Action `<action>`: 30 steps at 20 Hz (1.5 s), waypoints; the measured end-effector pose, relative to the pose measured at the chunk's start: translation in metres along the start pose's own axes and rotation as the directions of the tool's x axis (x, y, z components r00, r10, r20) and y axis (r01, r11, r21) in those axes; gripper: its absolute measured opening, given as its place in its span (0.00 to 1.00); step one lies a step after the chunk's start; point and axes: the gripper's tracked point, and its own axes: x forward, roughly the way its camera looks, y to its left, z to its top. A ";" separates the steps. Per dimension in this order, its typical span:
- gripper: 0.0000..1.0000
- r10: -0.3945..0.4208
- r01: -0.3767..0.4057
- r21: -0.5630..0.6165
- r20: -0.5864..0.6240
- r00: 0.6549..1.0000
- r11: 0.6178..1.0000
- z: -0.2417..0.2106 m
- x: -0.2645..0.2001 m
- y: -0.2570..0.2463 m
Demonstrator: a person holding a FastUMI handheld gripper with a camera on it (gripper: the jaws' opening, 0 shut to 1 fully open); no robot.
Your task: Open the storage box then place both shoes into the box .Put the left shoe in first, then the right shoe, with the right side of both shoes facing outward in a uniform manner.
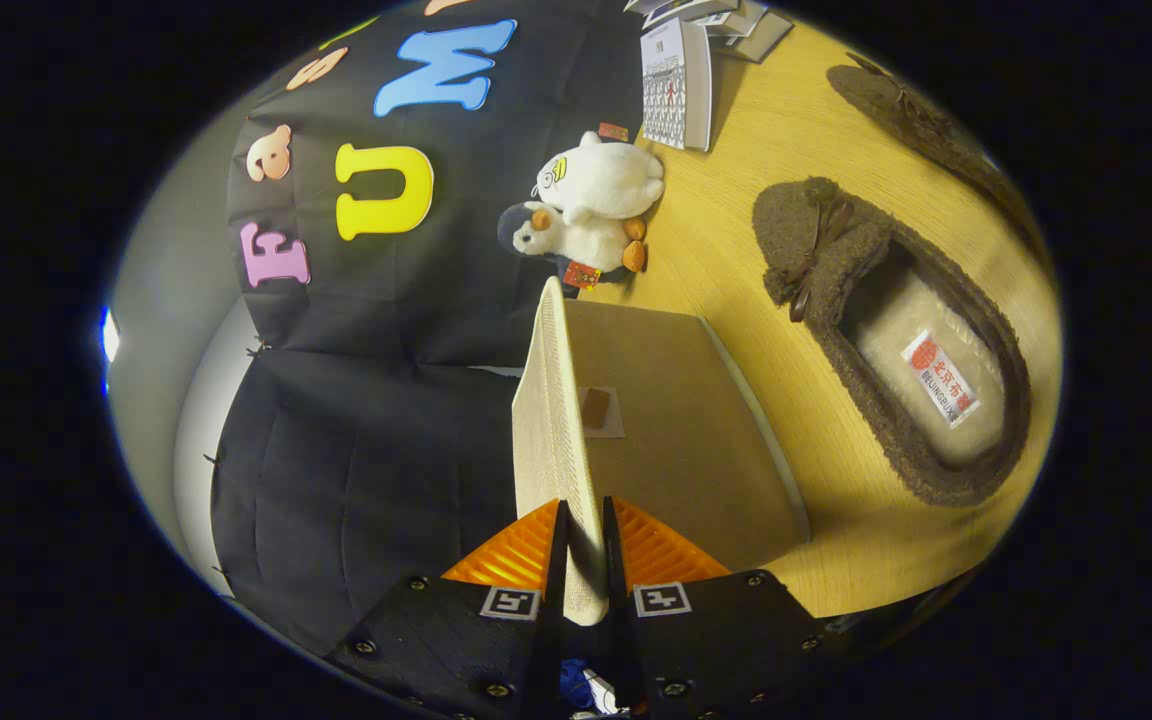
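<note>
From the gripper view, the whole scene is rolled to one side, so the table runs up the right and the black booth wall stands on the left. The tongs are drawn narrow, both fingers pressing on the pale woven lid of the storage box. The lid is lifted, standing edge-on and reaching away from the fingers, with a small brown patch showing on the tan surface just beside it. The tan box body lies just ahead of the fingers, resting on the wooden table.

Beside the box, apart from it, lies a dark brown fuzzy shoe with a pale lining, a label on its insole and a small bow at its toe. A second brown shoe lies beyond the first, farther along the table and well apart from the box.

Past the lid's far end, two plush toys sit together against the cloth wall. Near them stands a desk calendar, with some booklets beyond it.
</note>
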 end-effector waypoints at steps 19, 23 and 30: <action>0.00 0.000 -0.025 -0.409 -0.060 0.998 0.912 -0.030 0.004 0.142; 0.00 -0.002 -0.029 -0.451 -0.069 0.998 0.892 -0.050 0.016 0.165; 0.01 -0.013 -0.037 -0.546 -0.087 0.996 0.837 -0.085 0.044 0.199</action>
